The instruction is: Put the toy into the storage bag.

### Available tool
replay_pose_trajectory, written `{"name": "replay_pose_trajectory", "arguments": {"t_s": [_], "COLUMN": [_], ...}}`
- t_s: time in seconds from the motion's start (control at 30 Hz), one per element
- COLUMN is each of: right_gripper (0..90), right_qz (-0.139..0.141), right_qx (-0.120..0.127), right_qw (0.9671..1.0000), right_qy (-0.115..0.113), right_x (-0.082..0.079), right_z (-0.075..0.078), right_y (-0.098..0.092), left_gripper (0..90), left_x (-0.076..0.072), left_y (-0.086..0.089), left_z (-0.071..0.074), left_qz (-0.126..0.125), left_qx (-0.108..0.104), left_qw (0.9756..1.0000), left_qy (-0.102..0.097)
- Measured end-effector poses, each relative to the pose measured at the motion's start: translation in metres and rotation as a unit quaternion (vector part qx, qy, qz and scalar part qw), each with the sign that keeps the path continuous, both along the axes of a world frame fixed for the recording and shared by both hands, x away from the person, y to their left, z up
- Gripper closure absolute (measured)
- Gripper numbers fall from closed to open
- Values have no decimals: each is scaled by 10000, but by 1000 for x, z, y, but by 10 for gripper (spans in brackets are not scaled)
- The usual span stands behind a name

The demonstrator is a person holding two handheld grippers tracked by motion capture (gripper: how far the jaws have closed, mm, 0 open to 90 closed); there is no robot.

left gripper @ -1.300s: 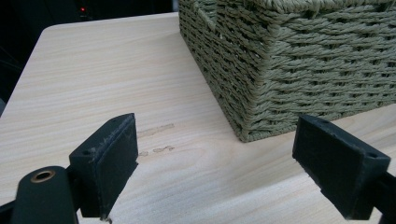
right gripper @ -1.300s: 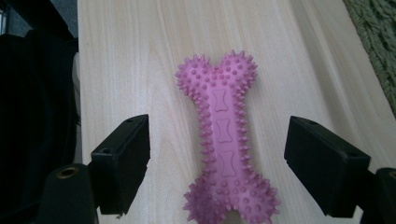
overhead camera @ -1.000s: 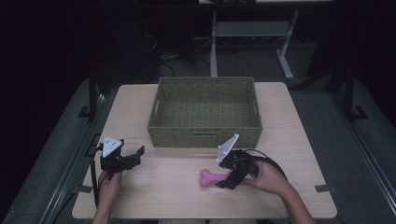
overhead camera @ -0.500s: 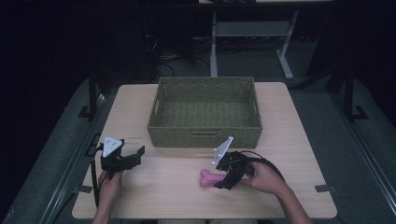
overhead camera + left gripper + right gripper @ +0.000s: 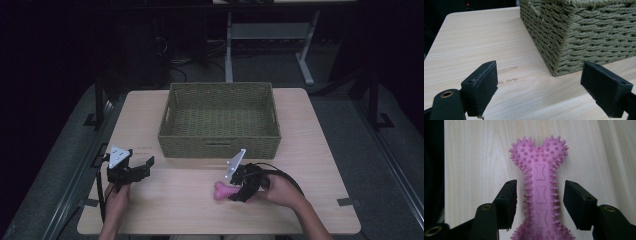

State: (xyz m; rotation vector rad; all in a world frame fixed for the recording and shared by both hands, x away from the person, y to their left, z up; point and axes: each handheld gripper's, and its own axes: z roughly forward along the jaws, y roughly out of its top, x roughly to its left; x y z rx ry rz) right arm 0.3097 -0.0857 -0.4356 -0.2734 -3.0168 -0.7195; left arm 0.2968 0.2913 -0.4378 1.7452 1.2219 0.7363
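Dark room, pale wooden table (image 5: 320, 150): I am working my right gripper (image 5: 239, 194) around the pink spiked rubber bone toy (image 5: 539, 192) lying at lower centre of the high view. Its long axis is running straight up between the jaws, which have just been closing and are not yet touching it. The bone's near end is cut off. My left gripper (image 5: 540, 88), farther away, is gaping empty beside the green woven basket (image 5: 584, 32).

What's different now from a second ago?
The right gripper has just been closing around the pink bone toy; its fingers flank the shaft with small gaps left. The toy, the left gripper, open, and the basket kept their places.
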Motion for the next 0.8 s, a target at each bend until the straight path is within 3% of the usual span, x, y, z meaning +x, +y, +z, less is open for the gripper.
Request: {"name": "replay_pose_trajectory", "arguments": {"t_s": [0.47, 0.8], "right_gripper": [480, 556], "right_qz": [79, 170], "right_qx": [-130, -297], "right_qw": [9999, 9993], "right_qy": [-61, -135], "right_x": [0, -1], "right_z": [-3, -6], "right_y": [0, 5], "left_gripper": [137, 137], "left_x": [0, 0], "left_y": [-1, 0], "left_z": [0, 0], "left_qz": [-9, 15], "left_qx": [2, -13], "left_qw": [10000, 10000], "left_qy": [6, -14]}}
